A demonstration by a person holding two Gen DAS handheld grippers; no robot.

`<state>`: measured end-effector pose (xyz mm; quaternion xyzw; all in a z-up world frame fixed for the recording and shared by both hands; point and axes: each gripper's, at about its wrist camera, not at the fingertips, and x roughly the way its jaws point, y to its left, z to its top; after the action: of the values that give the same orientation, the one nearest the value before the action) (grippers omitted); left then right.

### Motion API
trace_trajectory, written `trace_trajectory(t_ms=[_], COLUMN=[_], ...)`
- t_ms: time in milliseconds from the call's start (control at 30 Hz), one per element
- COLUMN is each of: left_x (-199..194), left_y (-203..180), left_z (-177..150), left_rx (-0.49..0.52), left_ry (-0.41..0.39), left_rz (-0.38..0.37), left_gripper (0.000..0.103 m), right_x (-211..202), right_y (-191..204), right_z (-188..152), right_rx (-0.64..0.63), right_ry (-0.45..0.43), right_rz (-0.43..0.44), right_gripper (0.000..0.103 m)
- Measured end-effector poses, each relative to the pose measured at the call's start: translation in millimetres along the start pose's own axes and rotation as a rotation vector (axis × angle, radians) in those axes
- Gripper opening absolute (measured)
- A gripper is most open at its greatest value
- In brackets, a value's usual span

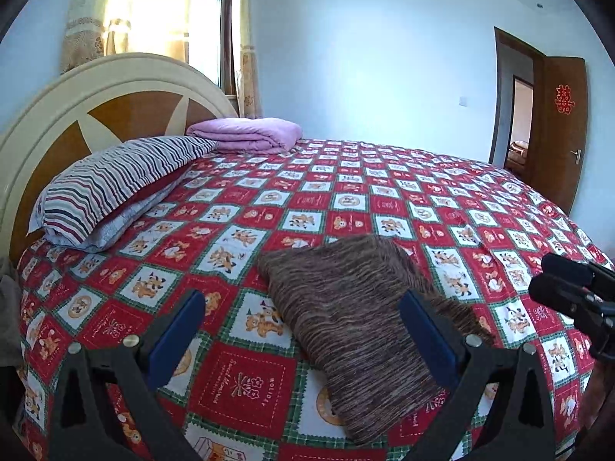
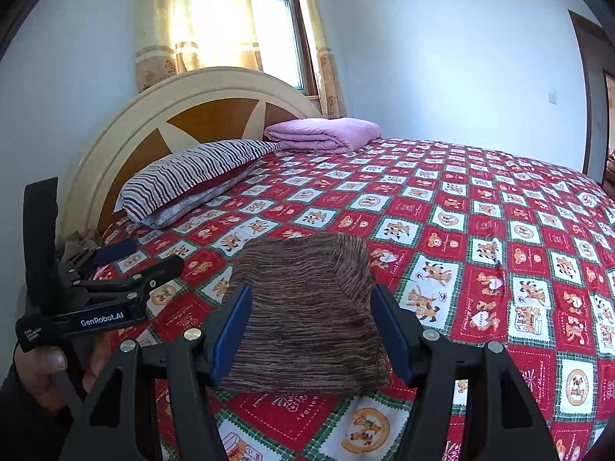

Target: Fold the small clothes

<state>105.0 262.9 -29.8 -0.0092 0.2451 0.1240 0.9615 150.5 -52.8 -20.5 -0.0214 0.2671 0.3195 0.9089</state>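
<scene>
A bedroom is being shown, with a wide bed point(image 1: 346, 199) spread in a red patchwork cover, a striped pillow point(image 1: 115, 188) and a folded lilac blanket point(image 1: 246, 134) lying against the headboard point(image 1: 77, 115). The brown knitted garment point(image 2: 307, 307) is lying near the front edge of the cover as a compact block, its layers stacked, which suggests the folding is largely done and the piece is being left to rest there.

The left gripper point(image 1: 303, 330) is being held with its jaws spread, nothing pinched between them, and tilted downward above the cover beside the garment. The right gripper point(image 2: 311, 330) is likewise being held spread and tilted down, the garment being framed between its fingers point(image 2: 230, 330) but apparently lying beyond and below them, not clamped. A hand point(image 2: 46, 368) is being seen gripping the left tool's handle.
</scene>
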Motion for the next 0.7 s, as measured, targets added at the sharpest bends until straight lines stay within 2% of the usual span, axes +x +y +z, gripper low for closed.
trace_trajectory(t_ms=[500, 700], left_x=[-4.2, -2.5], left_y=[-2.8, 0.0], left_z=[4.5, 8.9], left_rx=[-0.010, -0.037], left_ry=[-0.007, -0.005], left_rz=[0.006, 0.009], left_gripper=[0.103, 0.103], right_x=[-0.3, -2.4], right_y=[7.8, 11.3], right_z=[7.9, 11.4], right_rx=[0.006, 0.014], right_ry=[-0.004, -0.031], right_rz=[0.003, 0.002], right_gripper=[0.065, 0.065])
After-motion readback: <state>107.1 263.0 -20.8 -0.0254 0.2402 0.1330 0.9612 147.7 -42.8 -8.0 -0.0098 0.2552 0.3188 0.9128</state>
